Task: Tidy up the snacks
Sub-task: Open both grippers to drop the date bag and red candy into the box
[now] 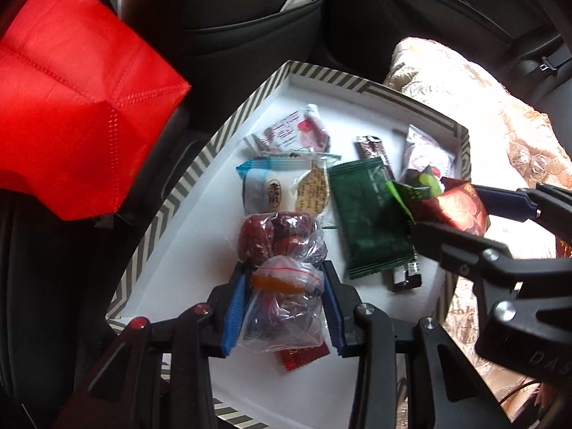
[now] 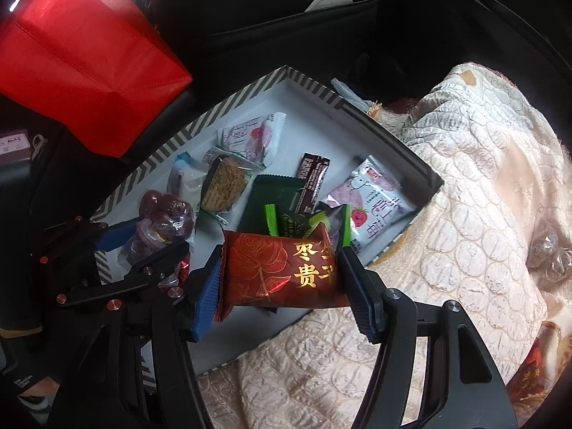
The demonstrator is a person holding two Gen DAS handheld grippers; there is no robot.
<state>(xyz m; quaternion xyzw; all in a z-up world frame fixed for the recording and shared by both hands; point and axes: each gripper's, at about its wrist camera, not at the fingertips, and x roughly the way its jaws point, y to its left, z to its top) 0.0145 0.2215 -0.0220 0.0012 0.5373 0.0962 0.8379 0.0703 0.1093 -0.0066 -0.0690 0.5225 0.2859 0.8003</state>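
A clear bag of dates (image 1: 282,307) is gripped by the left tongs (image 1: 284,312) and a red packet (image 2: 282,271) by the right tongs (image 2: 282,279) above the striped box (image 1: 200,164); both are best lowered gently into free gaps

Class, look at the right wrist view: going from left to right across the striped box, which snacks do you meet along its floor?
Clear bag of red dates → round cake in clear wrap → dark green packet → brown stick packet → white and purple strawberry packet.

Dim interior, daylight glare on quilt (image 1: 475,114) (fisheye-warped edges).
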